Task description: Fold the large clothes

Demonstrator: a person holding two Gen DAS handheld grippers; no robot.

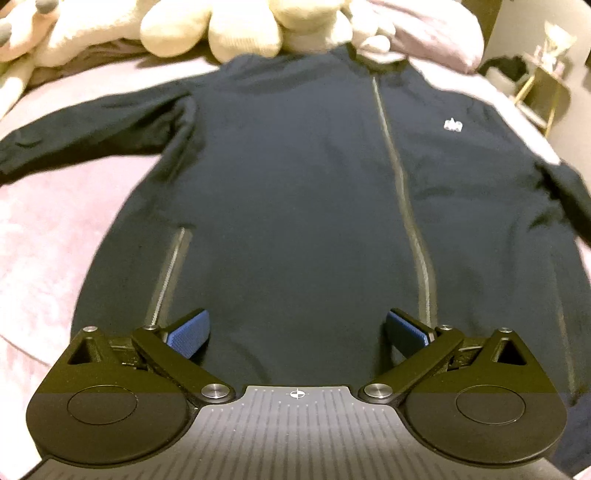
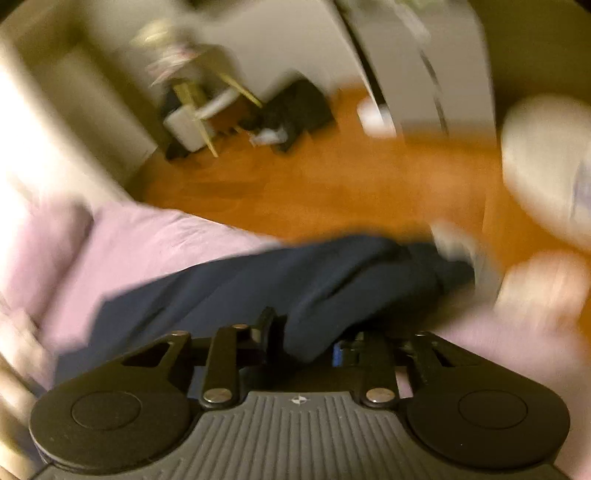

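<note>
Dark navy zip-front jacket (image 1: 295,192) is laid flat, front up, on pink bed (image 1: 48,229) for folding. Left tool (image 1: 297,334) is held wide over hem. Right tool (image 2: 314,350) is clamped on sleeve (image 2: 314,284), likely for folding inward.

A pink bedspread (image 1: 55,229) covers the bed, cream plush toys (image 1: 207,29) heaped at its head; beyond lie an orange wooden floor (image 2: 332,184) and pale walls (image 2: 295,44).

Left gripper (image 1: 297,330) spread wide; right gripper (image 2: 306,345) clamped.
</note>
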